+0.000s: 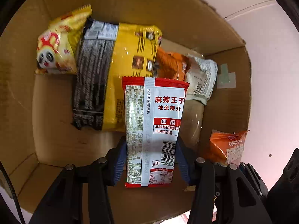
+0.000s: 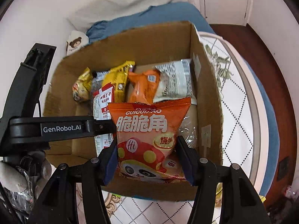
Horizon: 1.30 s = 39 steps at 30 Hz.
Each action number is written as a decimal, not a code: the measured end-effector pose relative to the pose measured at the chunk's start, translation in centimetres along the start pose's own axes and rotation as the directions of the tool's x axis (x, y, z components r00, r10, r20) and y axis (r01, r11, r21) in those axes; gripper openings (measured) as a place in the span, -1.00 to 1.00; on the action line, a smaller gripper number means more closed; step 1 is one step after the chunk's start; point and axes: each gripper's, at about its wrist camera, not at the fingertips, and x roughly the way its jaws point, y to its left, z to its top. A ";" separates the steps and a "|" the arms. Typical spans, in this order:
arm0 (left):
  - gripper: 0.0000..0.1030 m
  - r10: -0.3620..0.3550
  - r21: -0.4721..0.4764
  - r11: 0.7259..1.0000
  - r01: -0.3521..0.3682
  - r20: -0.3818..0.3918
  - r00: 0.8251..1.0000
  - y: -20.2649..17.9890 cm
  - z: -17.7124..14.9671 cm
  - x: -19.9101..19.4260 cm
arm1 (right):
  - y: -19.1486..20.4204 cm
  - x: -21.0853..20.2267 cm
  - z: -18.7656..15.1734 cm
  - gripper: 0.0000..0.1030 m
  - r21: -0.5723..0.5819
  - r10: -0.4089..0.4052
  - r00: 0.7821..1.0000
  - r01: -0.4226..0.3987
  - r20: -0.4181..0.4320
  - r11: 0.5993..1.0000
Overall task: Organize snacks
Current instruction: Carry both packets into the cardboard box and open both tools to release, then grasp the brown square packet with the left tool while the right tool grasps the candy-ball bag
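Observation:
My left gripper point(image 1: 151, 160) is shut on a red-and-white spicy-strip packet point(image 1: 155, 123) and holds it inside the open cardboard box point(image 1: 56, 130). My right gripper point(image 2: 147, 160) is shut on an orange chip bag point(image 2: 149, 136) over the box's near right part point(image 2: 209, 100). The orange bag also shows in the left wrist view point(image 1: 228, 147). In the box lie a yellow panda bag point(image 1: 58, 44), a yellow-and-black pack point(image 1: 112, 74), an orange pack point(image 1: 172, 65) and a white-grey packet point(image 1: 203, 78).
The box stands on a round white table with a dotted diamond pattern point(image 2: 239, 112). The left gripper's black body point(image 2: 37, 127) reaches in from the left. A blue cushion point(image 2: 168, 13) and a bear-print item point(image 2: 75, 43) lie behind the box.

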 end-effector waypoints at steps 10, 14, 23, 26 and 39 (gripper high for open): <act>0.69 0.074 0.071 0.994 -0.079 0.079 0.994 -1.3 -0.8 -1.5 | 0.4 1.7 -0.2 0.87 -0.003 -0.035 0.996 0.035 -0.077 0.999; 0.70 0.098 0.076 0.991 -0.107 0.112 0.989 -1.1 -1.5 -2.9 | 0.4 1.7 -0.2 0.87 -0.001 -0.059 0.995 0.059 -0.081 0.998; 0.70 0.177 0.075 0.976 -0.206 0.285 0.942 0.2 -4.7 -7.0 | 0.7 -1.7 -1.1 0.88 -0.015 -0.093 0.996 0.093 0.001 0.996; 0.70 0.217 0.090 0.958 -0.271 0.386 0.897 0.0 -6.4 -8.9 | 1.1 -3.6 -1.9 0.88 -0.029 -0.101 0.993 0.103 0.057 0.994; 0.70 0.188 0.106 0.947 -0.304 0.585 0.789 -0.8 -13.8 -15.0 | 2.6 -10.6 -6.3 0.88 -0.052 -0.116 0.959 0.134 0.258 0.990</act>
